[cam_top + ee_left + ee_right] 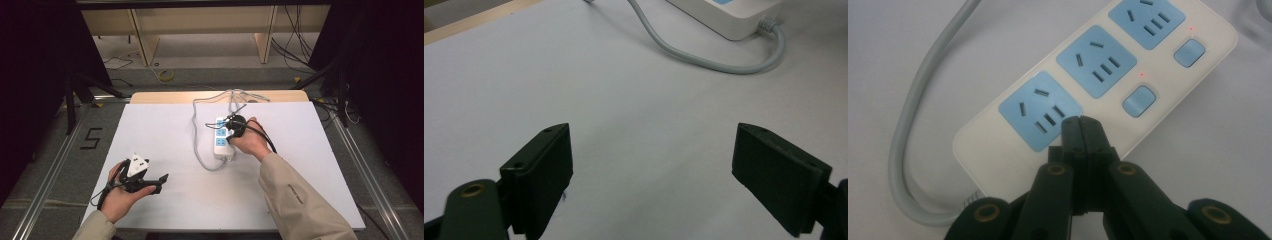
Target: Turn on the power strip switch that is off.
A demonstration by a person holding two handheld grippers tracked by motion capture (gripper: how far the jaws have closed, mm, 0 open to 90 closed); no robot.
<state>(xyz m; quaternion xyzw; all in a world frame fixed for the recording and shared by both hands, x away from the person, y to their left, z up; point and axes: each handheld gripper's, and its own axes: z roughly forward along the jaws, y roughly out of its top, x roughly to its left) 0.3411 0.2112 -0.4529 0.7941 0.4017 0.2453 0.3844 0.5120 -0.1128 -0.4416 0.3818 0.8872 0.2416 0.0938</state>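
1. A white table point(165, 200) is spreading across the middle of the high view, with a strip of pale wood showing along its far edge and a grey floor lying around it.

2. A person is reaching in from the near side, both sleeves in a beige fabric; the right sleeve point(295, 195) is stretching farther across the table than the left.

3. A white power strip point(223, 141) is lying flat near the table's centre, its long side running away from the person. In the right gripper view it is showing three blue socket faces in a row, and two blue switches beside them, each with a small red light glowing next to it.

4. A grey cable point(200, 145) is leaving the strip's near end, looping to the left and running back toward the far edge of the table.

5. The left gripper point(159, 182) is sitting low over the near left part of the table, well apart from the strip. Its jaws are standing wide apart with nothing but bare table between them, as the left gripper view is showing.

6. The right gripper point(1082, 131) is hanging directly over the power strip, its jaws pressed together with nothing held between them. Its tips are pointing at the edge of the nearest blue socket face point(1040, 111).
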